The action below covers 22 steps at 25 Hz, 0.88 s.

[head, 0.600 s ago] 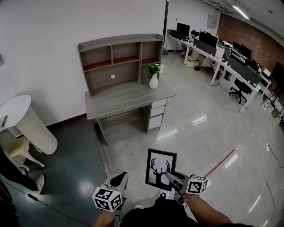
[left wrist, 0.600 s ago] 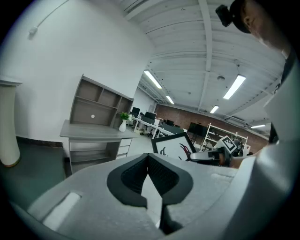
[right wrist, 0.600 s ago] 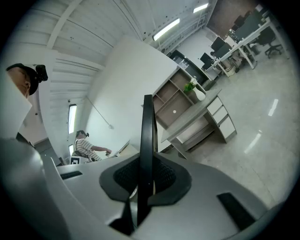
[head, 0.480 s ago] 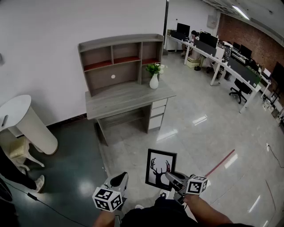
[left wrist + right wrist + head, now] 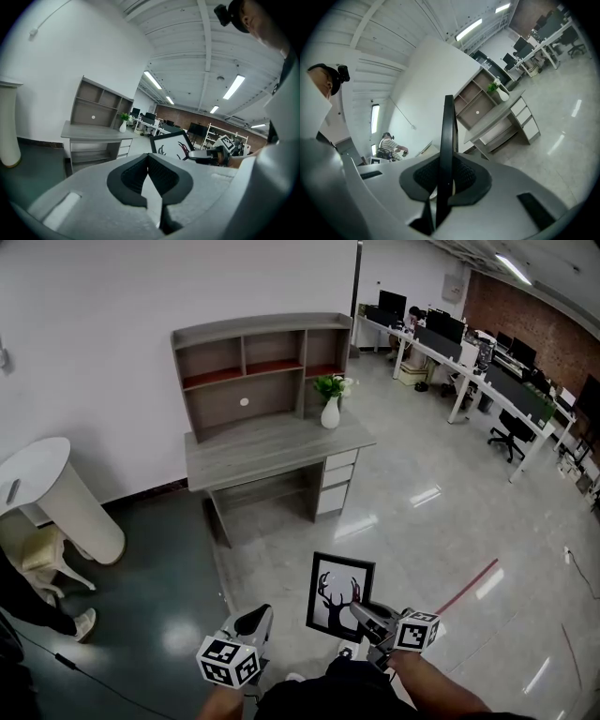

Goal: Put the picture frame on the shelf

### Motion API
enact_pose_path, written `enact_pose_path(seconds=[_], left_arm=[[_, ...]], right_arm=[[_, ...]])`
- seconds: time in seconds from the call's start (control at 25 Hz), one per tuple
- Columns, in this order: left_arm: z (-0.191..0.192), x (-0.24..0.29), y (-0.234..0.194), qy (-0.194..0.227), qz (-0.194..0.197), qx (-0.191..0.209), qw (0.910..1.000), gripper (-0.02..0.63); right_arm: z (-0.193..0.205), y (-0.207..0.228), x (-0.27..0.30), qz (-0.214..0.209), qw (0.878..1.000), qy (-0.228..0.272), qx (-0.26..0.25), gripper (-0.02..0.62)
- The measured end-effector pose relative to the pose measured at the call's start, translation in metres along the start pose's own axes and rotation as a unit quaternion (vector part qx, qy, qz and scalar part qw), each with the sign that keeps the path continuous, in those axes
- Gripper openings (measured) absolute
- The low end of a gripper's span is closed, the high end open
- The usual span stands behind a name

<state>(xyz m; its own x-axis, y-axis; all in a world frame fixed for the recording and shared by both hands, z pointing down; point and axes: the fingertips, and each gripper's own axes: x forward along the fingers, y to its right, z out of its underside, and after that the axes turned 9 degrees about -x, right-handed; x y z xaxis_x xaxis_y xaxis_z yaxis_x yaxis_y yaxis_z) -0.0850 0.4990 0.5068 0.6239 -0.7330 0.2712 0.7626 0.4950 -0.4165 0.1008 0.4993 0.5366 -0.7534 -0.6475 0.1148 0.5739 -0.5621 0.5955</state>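
Observation:
A black picture frame (image 5: 339, 596) with a deer-head print stands upright in front of me, with my right gripper (image 5: 360, 612) shut on its lower right edge. In the right gripper view the frame (image 5: 448, 136) shows edge-on between the pads. My left gripper (image 5: 254, 619) hangs beside it on the left, apart from it, pads together and nothing between them (image 5: 148, 160). The grey shelf unit (image 5: 259, 360) sits on a desk (image 5: 272, 444) against the white wall, several steps ahead across the floor. Its compartments look bare.
A white vase with a green plant (image 5: 330, 405) stands on the desk's right end, with drawers (image 5: 337, 486) below. A white round stand (image 5: 58, 501) and a chair (image 5: 39, 561) are at the left. Rows of office desks (image 5: 469, 367) run along the right. Red tape (image 5: 466, 585) marks the floor.
The head view has shifted a little, so the desk sits slightly further right in the picture. Both grippers and the frame hold the same pose.

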Motion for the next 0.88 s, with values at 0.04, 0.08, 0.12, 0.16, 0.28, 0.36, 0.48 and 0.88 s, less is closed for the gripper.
enact_pose_path(seconds=[0.04, 0.08, 0.12, 0.16, 0.28, 0.36, 0.48, 0.88], left_arm=[[0.001, 0.000, 0.000, -0.001, 0.000, 0.000, 1.0000, 0.009], [0.002, 0.001, 0.000, -0.003, 0.000, 0.000, 1.0000, 0.009], [0.002, 0.002, 0.000, -0.004, 0.001, 0.000, 1.0000, 0.009], [0.003, 0.003, 0.001, -0.005, 0.001, 0.000, 1.0000, 0.009], [0.004, 0.006, 0.004, -0.007, 0.002, 0.000, 1.0000, 0.009], [0.005, 0.011, 0.005, -0.010, 0.001, 0.000, 1.0000, 0.009], [0.004, 0.020, 0.007, -0.012, -0.002, -0.001, 0.9999, 0.009], [-0.019, 0.073, 0.002, -0.008, -0.020, -0.005, 0.9998, 0.009]], right_arm=[[-0.001, -0.001, 0.001, -0.007, 1.000, 0.005, 0.005, 0.052], [-0.002, -0.002, 0.001, -0.013, 1.000, 0.007, 0.009, 0.052], [-0.003, -0.003, 0.002, -0.016, 1.000, 0.007, 0.012, 0.052], [-0.003, -0.003, 0.002, -0.018, 1.000, 0.005, 0.013, 0.052], [-0.004, -0.001, 0.003, -0.021, 1.000, 0.004, 0.015, 0.052], [-0.007, 0.002, 0.002, -0.022, 1.000, 0.006, 0.016, 0.052], [-0.014, 0.012, 0.001, -0.020, 1.000, 0.003, 0.013, 0.052], [-0.054, 0.060, 0.017, -0.036, 0.999, 0.002, 0.021, 0.052]])
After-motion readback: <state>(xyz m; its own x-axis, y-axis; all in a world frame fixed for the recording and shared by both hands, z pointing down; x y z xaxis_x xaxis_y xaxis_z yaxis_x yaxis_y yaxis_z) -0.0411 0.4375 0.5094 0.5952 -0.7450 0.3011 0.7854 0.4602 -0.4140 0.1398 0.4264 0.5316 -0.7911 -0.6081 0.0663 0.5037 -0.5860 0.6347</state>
